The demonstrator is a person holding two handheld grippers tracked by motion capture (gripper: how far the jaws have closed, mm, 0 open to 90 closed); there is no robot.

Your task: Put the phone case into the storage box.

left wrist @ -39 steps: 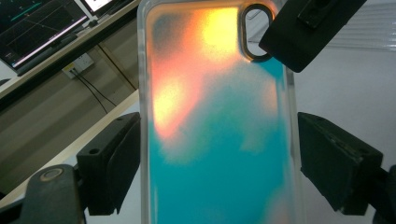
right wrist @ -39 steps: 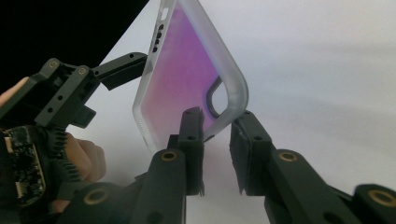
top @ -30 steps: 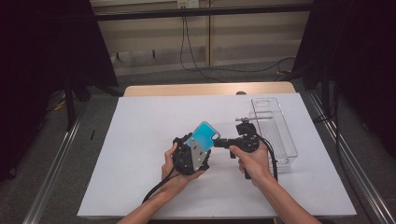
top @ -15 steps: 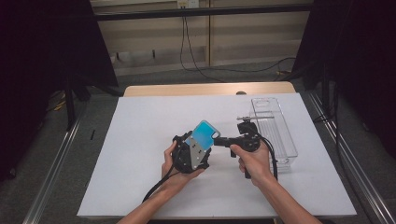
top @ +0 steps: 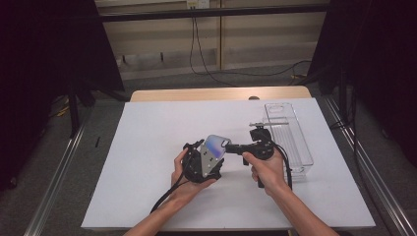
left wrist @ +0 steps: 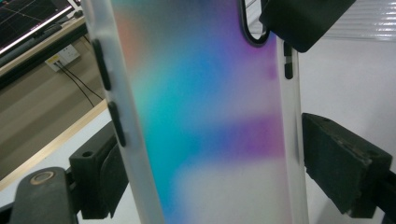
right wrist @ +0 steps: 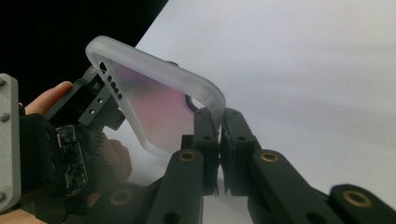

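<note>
A frosted phone case (top: 217,144) with a blue-violet sheen is held above the white table between both grippers. My left gripper (top: 210,155) is shut across its width. In the left gripper view the case (left wrist: 210,116) stands upright between the jaws of my left gripper (left wrist: 210,175), with a pad pressed to each long edge. My right gripper (top: 231,147) comes in from the right. In the right gripper view my right gripper (right wrist: 220,133) is shut on the case's rim at a corner of the case (right wrist: 154,107), near its camera cut-out. The left gripper (right wrist: 93,109) and a hand sit behind it.
A clear plastic box (top: 290,137) lies on the white table cover (top: 147,128) just right of my right hand. The table's wooden back edge (top: 196,94) runs behind. A black cable (top: 164,196) trails from the left gripper toward the front edge.
The case has tipped slightly between the grippers, and its sheen went from cyan to pale violet. Both hands stay almost where they were.
</note>
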